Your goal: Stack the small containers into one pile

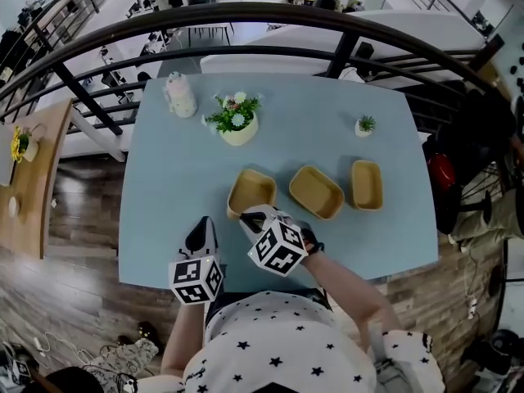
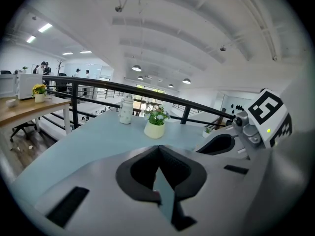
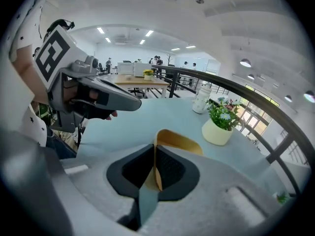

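Observation:
Three shallow tan containers are in the head view, spread across the light blue table: a left one, a middle one and a right one. My right gripper is shut on the near rim of the left container. In the right gripper view the tan wall is pinched between the jaws of that gripper. Whether its base rests on the table I cannot tell. My left gripper hovers just left of it, over the near part of the table. Its view shows the left gripper shut and empty.
A cream pot with a flowering plant and a white patterned jar stand at the far left of the table. A tiny potted plant sits far right. A dark railing curves behind the table.

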### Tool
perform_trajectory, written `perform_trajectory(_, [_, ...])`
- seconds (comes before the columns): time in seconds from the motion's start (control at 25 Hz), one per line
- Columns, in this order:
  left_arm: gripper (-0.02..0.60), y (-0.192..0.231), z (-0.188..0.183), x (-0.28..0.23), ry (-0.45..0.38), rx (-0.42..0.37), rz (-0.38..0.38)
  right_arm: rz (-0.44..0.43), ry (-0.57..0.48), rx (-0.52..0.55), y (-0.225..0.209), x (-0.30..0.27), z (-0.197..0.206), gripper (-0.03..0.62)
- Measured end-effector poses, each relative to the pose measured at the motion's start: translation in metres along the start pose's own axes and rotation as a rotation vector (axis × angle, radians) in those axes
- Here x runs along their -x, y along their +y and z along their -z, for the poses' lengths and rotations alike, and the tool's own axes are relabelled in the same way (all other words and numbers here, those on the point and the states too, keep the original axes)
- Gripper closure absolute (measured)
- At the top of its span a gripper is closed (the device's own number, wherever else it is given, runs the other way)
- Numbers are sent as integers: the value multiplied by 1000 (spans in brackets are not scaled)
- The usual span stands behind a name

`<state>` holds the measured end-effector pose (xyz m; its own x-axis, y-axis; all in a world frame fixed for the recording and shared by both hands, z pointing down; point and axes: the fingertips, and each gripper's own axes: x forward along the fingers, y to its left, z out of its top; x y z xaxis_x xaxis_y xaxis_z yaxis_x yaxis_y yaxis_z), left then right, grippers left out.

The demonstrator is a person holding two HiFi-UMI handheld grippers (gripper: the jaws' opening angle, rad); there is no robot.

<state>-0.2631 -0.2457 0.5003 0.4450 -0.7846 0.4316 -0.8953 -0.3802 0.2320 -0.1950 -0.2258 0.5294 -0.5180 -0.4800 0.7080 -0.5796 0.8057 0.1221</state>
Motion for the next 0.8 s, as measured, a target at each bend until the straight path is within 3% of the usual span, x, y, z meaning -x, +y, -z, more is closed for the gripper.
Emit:
perform_trajectory(0.36, [580,-12,1,-1,5,-7,-5,16,-40,45,-12,22,-7,571])
perform_trajectory(0.8, [580,-54,2,8,-38,44,-109,-30,-87,185,-23,69,4,572])
